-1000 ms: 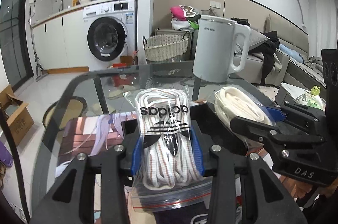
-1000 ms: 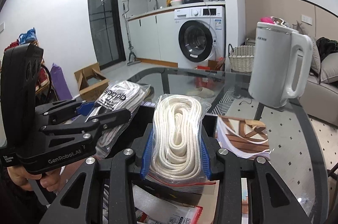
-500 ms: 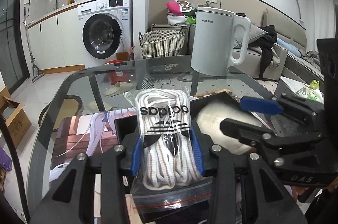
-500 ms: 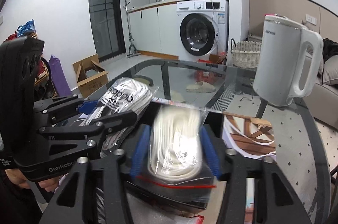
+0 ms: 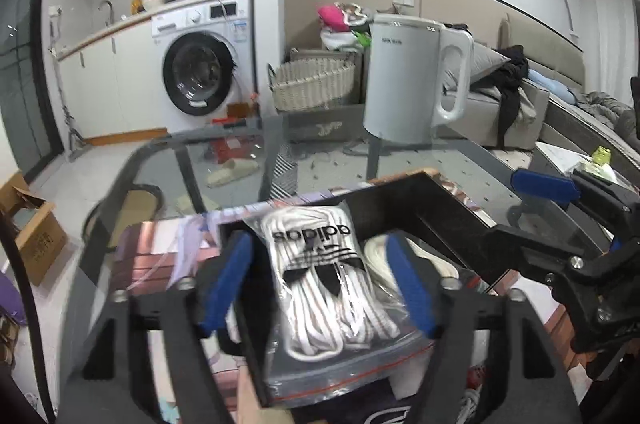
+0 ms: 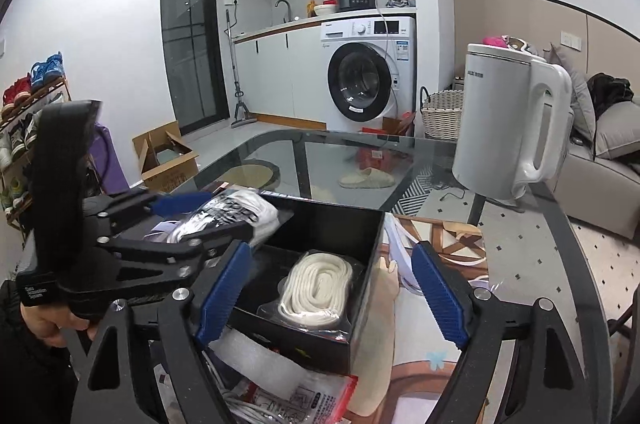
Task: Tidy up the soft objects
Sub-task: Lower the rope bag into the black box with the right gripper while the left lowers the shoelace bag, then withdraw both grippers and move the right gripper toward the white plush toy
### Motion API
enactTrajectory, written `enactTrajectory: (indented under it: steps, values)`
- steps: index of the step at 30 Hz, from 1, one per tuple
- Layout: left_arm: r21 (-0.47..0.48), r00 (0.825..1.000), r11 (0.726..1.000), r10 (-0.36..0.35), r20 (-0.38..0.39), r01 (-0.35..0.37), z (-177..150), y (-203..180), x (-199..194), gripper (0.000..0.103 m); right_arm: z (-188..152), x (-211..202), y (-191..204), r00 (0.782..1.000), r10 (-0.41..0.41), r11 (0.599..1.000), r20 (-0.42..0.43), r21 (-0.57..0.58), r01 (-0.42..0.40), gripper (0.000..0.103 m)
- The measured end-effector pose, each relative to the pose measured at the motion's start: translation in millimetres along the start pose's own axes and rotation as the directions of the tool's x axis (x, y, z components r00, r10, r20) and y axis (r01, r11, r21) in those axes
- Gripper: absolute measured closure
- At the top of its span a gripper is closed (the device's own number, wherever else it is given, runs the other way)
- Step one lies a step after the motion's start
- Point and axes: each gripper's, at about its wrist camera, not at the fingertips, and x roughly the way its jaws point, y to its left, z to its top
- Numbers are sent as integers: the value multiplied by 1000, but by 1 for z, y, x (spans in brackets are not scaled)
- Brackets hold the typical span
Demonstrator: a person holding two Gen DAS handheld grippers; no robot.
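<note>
In your left wrist view, your left gripper (image 5: pixel 316 284) sits low in the frame, its jaws opening, blue ribbed pads clear of the bag of striped laces (image 5: pixel 320 276) between them. That clear, glossy zip bag runs lengthwise away from you, printed logo end toward the upper middle of the frame, red seal end toward you, leaning over the near wall of the black box (image 5: pixel 424 192). The laces inside are white, flat and looped.

In your right wrist view, your right gripper (image 6: pixel 332 292) is also opening, with nothing between the pads. Just beyond them, at lower centre, the bag of cream cord (image 6: pixel 316 288) lies flat on the box floor: a soft twisted rope coiled into an oval, long axis running from lower left to upper right. The box is rigid, square-cornered and matte, on the glass tabletop (image 6: pixel 520 244). A white smooth kettle (image 6: pixel 508 120) stands at the right.
</note>
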Motion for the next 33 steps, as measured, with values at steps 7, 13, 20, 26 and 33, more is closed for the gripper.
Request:
enactTrajectory:
  steps: [7, 13, 20, 26, 33]
  values:
    - [-76, 998, 996, -35, 55, 39, -10, 18, -40, 0, -11, -22, -6, 1000, -2, 999, 2, 37, 2, 5]
    - [-110, 999, 994, 22, 29, -19, -23, 29, -52, 0, -20, -48, -2, 999, -16, 999, 29, 45, 14, 3]
    - [-134, 1000, 991, 29, 12, -27, -46, 23, -71, 0, -39, -63, 2, 1000, -1, 998, 0, 65, 1, 0]
    - [-108, 999, 994, 33, -14, -34, -80, 8, -81, 0, -75, -69, 17, 996, -28, 999, -82, 30, 31, 0]
    - [-93, 998, 996, 5, -62, -11, -102, -8, -84, 0, -109, -70, 25, 988, 25, 998, -154, 53, -17, 0]
